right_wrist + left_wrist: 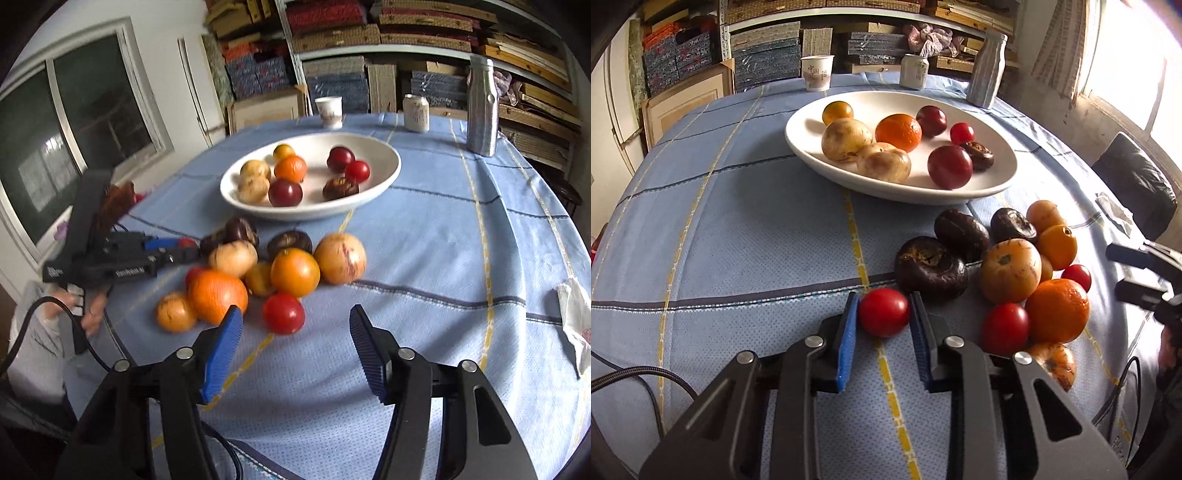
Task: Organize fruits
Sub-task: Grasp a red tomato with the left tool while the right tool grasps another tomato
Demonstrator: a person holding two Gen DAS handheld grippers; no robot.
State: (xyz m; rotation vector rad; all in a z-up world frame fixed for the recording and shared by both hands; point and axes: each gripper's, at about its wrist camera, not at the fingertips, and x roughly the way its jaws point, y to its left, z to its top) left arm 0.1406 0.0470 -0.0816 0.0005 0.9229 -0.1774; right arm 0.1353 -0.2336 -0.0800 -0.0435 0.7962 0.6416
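A white bowl (871, 101) on the blue checked tablecloth holds several fruits: an orange, tan, dark red and small red ones. In front of it lies a loose pile (1012, 269) of dark, tan, orange and red fruits. My left gripper (884, 298) is shut on a small red tomato (884, 314) at the pile's left edge, both blue pads against it. In the right wrist view my right gripper (295, 314) stands open, a red tomato (283, 313) just ahead of its fingertips and nearer the left pad, untouched. The bowl (369, 149) lies beyond.
A paper cup (817, 72), a can (914, 70) and a silver bottle (987, 66) stand at the table's far edge. A black chair (1134, 184) is at the right. A white cloth (574, 317) lies near the right edge. Shelves of boxes fill the back wall.
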